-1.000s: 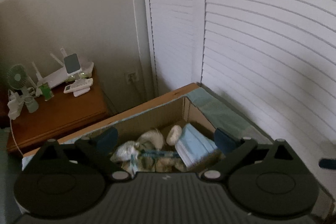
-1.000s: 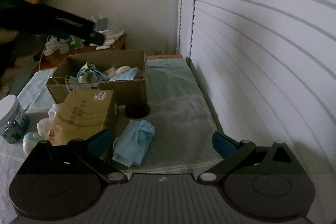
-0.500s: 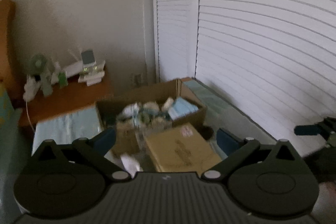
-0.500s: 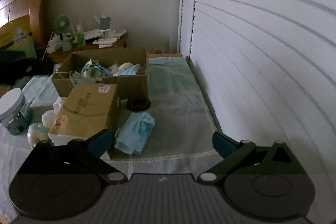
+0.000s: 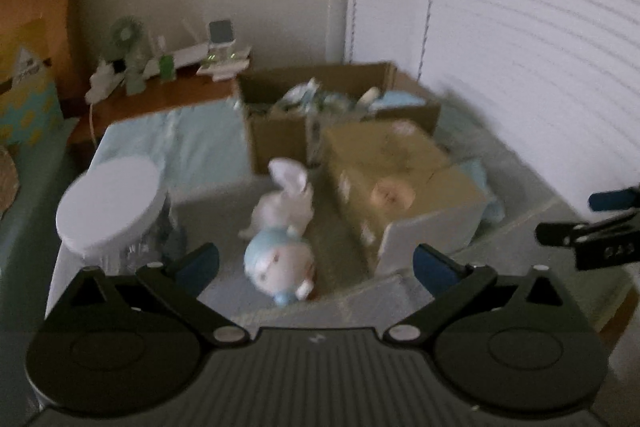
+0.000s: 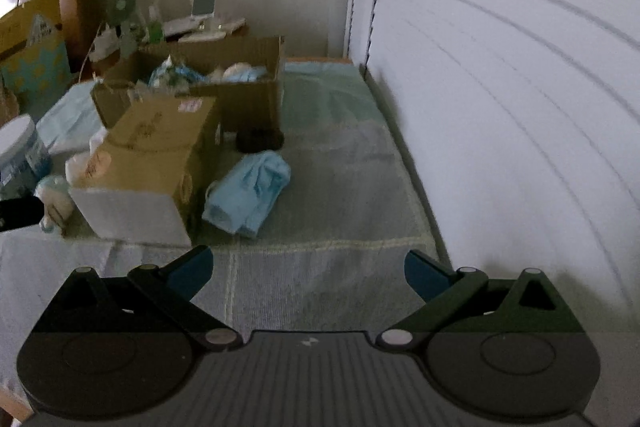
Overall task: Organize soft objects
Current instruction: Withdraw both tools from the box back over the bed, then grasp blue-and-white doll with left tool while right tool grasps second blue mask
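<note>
Open box (image 6: 240, 99): matt brown corrugated cardboard. Closed box (image 6: 156, 151): smooth tan card with paper labels, one end white. Mask (image 6: 250, 191): soft, crumpled pale-blue cloth. Doll (image 5: 280, 263): smooth, faintly glossy white and blue surface; material unclear through blur. Jar (image 5: 112, 203): white matt lid, shiny printed wall. Table (image 6: 344, 187) cover: ribbed, woven greenish cloth. Nightstand (image 5: 160, 99): polished red-brown wood. Left tool (image 5: 316, 263) and right tool (image 6: 308, 269): matt black plastic, blue pads, metal pivots.

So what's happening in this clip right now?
A person is tidying soft things into an open cardboard box that already holds some. Both grippers are open and empty. The left gripper faces a small plush toy beside a closed carton; the right gripper faces a crumpled blue cloth.
</note>
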### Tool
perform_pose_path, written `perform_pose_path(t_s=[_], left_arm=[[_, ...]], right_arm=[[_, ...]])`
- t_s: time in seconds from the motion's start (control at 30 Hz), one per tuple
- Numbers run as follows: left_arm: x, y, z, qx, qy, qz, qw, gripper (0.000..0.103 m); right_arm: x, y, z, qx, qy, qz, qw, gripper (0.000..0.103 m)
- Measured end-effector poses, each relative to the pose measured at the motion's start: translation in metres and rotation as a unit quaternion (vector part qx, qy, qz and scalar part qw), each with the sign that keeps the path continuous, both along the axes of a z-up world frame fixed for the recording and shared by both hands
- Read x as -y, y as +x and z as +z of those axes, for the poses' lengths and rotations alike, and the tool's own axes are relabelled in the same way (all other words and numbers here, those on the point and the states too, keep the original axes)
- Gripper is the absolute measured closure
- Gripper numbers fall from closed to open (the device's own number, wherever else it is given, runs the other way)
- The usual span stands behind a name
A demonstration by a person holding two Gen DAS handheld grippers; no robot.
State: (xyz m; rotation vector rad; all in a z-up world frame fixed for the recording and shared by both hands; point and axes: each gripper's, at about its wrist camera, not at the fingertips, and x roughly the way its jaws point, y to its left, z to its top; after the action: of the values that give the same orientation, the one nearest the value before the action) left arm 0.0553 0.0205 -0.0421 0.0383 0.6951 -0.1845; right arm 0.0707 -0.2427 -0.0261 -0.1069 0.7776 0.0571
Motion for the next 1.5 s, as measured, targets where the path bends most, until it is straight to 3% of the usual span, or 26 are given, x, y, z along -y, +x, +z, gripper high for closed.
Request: perform_pose_path(t_s=[0.33, 0.6, 1.03, 1.37, 1.5], left_arm=[[-0.004, 0.013, -0.047, -0.061, 0.013, 0.020, 0.9979, 0.000], [-0.008, 0.015, -0.049, -0.052, 0.008, 0.016, 0.9985, 0.000], [-0.010, 0.015, -0.050, -0.039, 0.005, 0.018, 0.9991, 0.000], [-0.010, 0.019, -0.049, -0.047, 0.005, 0.030, 0.9984, 0.000], [-0.010, 0.020, -0.049, -0.047, 0.004, 0.036, 0.9982, 0.000]], right_arm=[[-0.004, 0.013, -0.026, -0.034, -0.012, 0.016, 0.999, 0.000], [-0.010, 0.024, -0.038, -0.041, -0.013, 0.045, 0.998, 0.000], [-0.015, 0.053, -0.043, -0.009, -0.009, 0.068, 0.998, 0.000], [0.014, 0.064, -0.042, -0.002, -0.007, -0.020, 1.000, 0.000], [0.021, 0.060, -0.041, -0.007, -0.008, -0.024, 1.000, 0.000]])
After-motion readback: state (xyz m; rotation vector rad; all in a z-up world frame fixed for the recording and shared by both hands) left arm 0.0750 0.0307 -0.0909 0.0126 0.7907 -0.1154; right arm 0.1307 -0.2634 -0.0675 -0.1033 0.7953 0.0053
